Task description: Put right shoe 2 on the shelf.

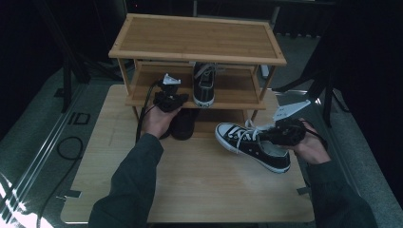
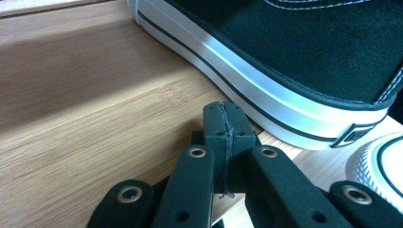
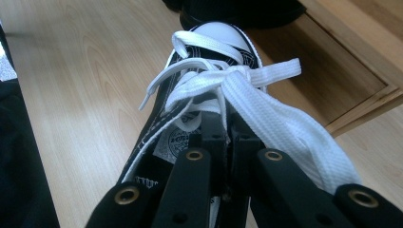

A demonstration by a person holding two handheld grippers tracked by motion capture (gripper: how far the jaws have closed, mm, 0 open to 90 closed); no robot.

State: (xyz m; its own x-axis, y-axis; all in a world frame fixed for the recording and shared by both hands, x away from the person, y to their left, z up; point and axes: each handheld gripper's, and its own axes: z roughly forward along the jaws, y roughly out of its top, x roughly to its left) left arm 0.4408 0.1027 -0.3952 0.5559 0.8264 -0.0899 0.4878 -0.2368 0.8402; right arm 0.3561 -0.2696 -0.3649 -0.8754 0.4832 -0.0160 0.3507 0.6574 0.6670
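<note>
The black sneaker (image 1: 252, 145) with white laces hangs tilted just in front of the wooden shoe rack (image 1: 197, 40), toe towards the rack's low shelf, above the table (image 1: 190, 190). The right gripper (image 1: 280, 132) pinches the sneaker's tongue at the laces, jaws pressed together on it. On the rack's middle shelf stands a second sneaker (image 1: 204, 85); the left gripper (image 1: 167, 97), jaws pressed together and empty, sits just beside its heel.

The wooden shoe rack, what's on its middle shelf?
On the wooden shoe rack, one black sneaker stands on the middle shelf, heel toward us, beside the left claw. The top shelf hides its toe.
</note>
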